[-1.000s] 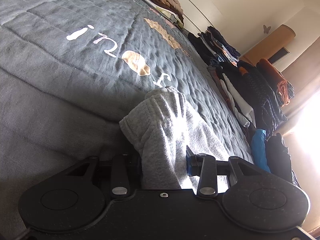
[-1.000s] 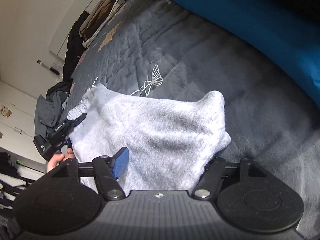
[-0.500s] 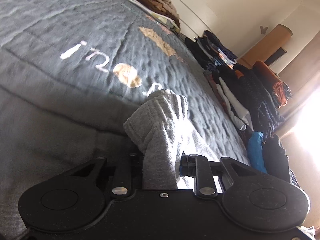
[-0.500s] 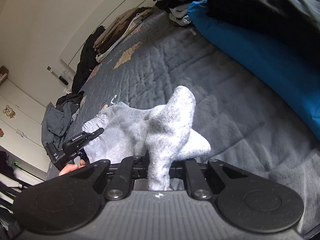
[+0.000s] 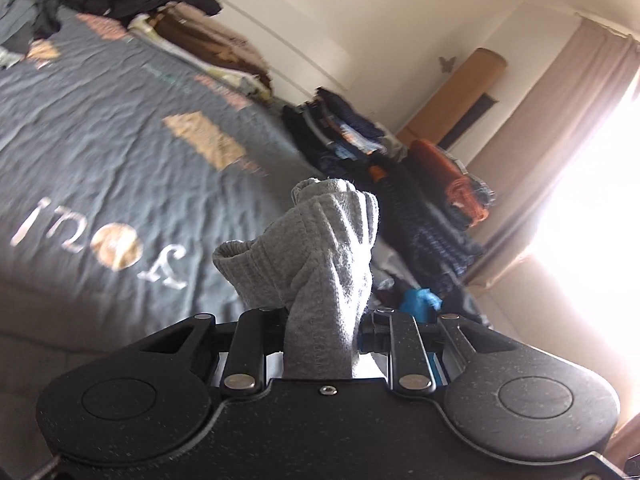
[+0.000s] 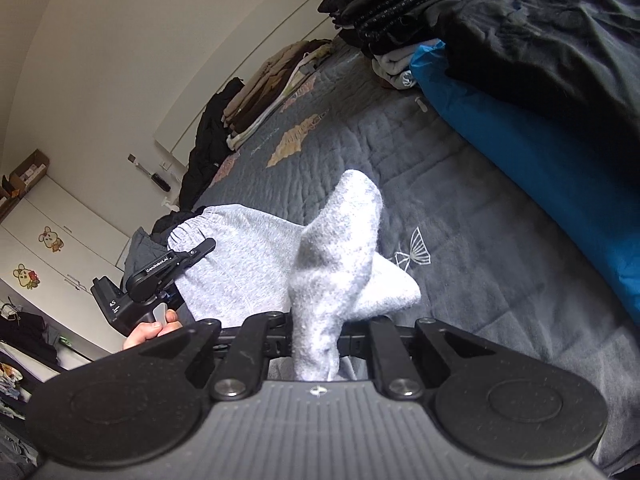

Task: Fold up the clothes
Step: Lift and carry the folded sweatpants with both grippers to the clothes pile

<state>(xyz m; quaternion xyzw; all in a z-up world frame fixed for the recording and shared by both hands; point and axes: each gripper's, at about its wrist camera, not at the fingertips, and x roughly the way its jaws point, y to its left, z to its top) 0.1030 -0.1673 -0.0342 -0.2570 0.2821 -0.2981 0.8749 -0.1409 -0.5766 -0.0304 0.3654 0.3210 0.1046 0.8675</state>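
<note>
A bunched, ribbed edge of the grey fleece garment [image 5: 320,264] is clamped in the left gripper [image 5: 324,344] at lower centre of its view. A soft, fuzzy peak of the same garment is pinched in the right gripper [image 6: 316,344], the rest being draped over the quilted grey bedspread [image 6: 460,208].

grey knit garment [image 6: 256,264]: soft, fleecy, ribbed at one edge [image 5: 336,232]; two bunched ends raised upright, middle sagging, one corner draped on dark quilted bedspread [image 6: 460,208].
</note>
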